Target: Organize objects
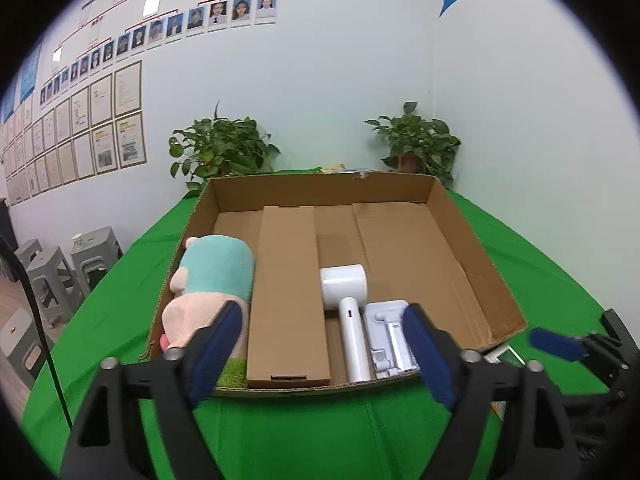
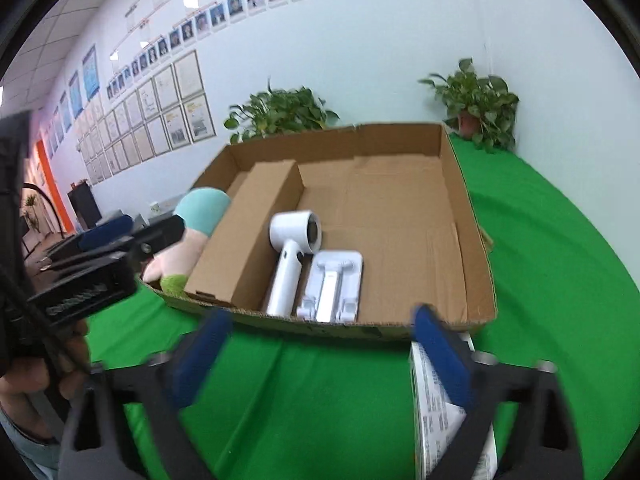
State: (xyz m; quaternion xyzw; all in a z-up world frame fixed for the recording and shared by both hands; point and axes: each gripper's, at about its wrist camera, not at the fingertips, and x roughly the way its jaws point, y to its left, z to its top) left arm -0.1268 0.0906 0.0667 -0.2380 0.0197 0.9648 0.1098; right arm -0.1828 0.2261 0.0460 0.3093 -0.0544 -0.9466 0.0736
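Table (image 1: 280, 440): green cloth, carries all that follows.
Cardboard tray (image 1: 472, 240): centre; right half bare.
Long carton (image 1: 286, 296): in tray, runs near to far.
Plush toy (image 1: 212, 276): far left in tray.
Hair dryer (image 1: 346, 296): beside carton, handle pointing near.
White stand (image 1: 390, 332): right of dryer.
White packet (image 2: 436, 400): outside tray, near right, long axis near-far, under right gripper's right finger.
Right gripper (image 2: 320, 356): nearer the packet, spread wide, holds nothing.
Left gripper (image 1: 320, 352): spread wide, holds nothing.

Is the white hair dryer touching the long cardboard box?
Apart. The left wrist view shows bare tray floor between the hair dryer and the long box.
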